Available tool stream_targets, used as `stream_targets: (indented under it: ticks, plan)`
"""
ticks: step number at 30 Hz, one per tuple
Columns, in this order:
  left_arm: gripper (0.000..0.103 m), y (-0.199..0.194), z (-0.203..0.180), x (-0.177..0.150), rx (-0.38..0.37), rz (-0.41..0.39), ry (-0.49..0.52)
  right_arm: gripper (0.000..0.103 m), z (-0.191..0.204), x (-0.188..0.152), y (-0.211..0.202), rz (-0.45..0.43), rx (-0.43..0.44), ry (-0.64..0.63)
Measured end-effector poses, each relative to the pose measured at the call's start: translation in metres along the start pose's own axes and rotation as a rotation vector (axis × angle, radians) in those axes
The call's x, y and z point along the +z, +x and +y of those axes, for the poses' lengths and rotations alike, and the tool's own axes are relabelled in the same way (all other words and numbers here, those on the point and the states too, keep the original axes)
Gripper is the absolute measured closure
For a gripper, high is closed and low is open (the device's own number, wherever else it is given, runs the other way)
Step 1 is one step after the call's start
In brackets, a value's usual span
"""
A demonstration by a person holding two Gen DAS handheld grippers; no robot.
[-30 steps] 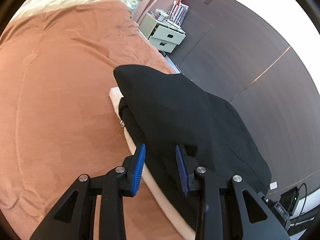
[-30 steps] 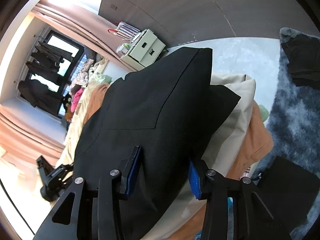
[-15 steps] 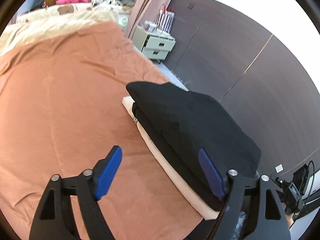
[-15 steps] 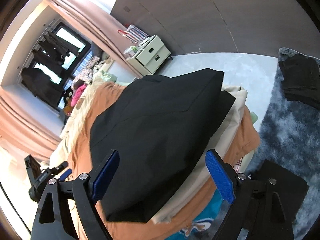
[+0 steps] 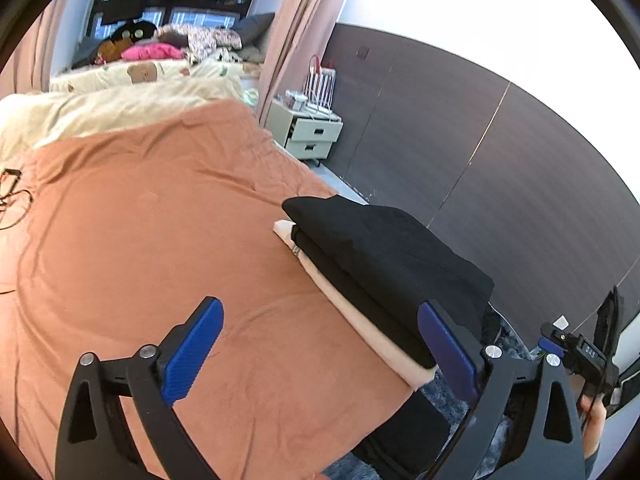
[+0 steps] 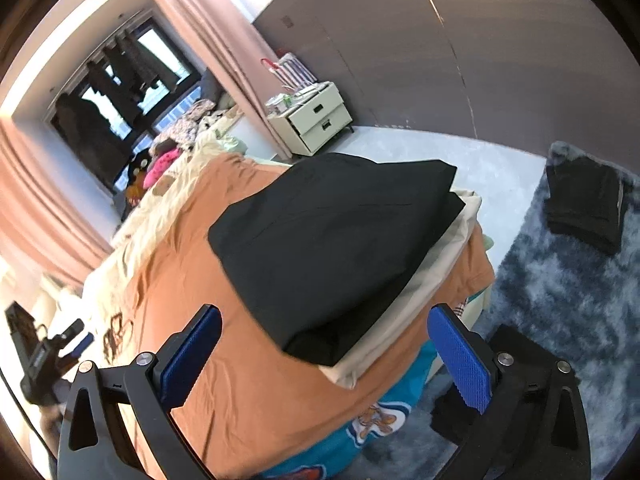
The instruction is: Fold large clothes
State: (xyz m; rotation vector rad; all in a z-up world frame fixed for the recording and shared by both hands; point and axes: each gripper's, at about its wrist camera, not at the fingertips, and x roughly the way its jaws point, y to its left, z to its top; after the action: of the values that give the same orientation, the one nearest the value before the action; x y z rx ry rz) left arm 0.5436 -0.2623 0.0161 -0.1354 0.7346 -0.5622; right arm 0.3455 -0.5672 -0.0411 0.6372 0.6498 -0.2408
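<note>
I am looking down across a bed spread with a rust-orange cover, with a cream quilt bunched at its far end and a heap of mixed clothes beyond that, under a dark window. Pink curtains hang beside the window, and a dark grey panelled wall runs along the far side of the room. A pale two-drawer nightstand stands against that wall (cluttered on top, too small to read). On the floor beside the bed lies a shaggy blue-grey rug, with another folded dark garment on it, well apart from the bed.

The folded black garment lies at the bed's near corner, on top of a folded cream garment whose edge sticks out underneath.

My left hand-held gripper hovers over the cover just beside that pile; its jaws are opening, already wide, with nothing pressed between the blue pads. My right hand-held gripper sits above the pile's near end, jaws likewise opening wide and gripping nothing. Nothing stands between either gripper and the pile.
</note>
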Motion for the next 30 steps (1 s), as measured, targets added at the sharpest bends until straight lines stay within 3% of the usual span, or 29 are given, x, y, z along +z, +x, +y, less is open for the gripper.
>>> stream_targets:
  ticks: [9,15,30]
  plan:
    - [0.003,-0.088,0.014,-0.037,0.058,-0.103,0.023,0.0,0.043,-0.035,-0.038,-0.011,0.009,-0.098]
    - [0.003,-0.146,0.033,-0.072,0.086,-0.176,-0.029,0.0,0.065,-0.061,-0.07,-0.035,0.037,-0.162]
    - [0.003,-0.246,0.069,-0.171,0.242,-0.288,-0.067,0.0,0.106,-0.143,-0.121,-0.07,0.097,-0.296]
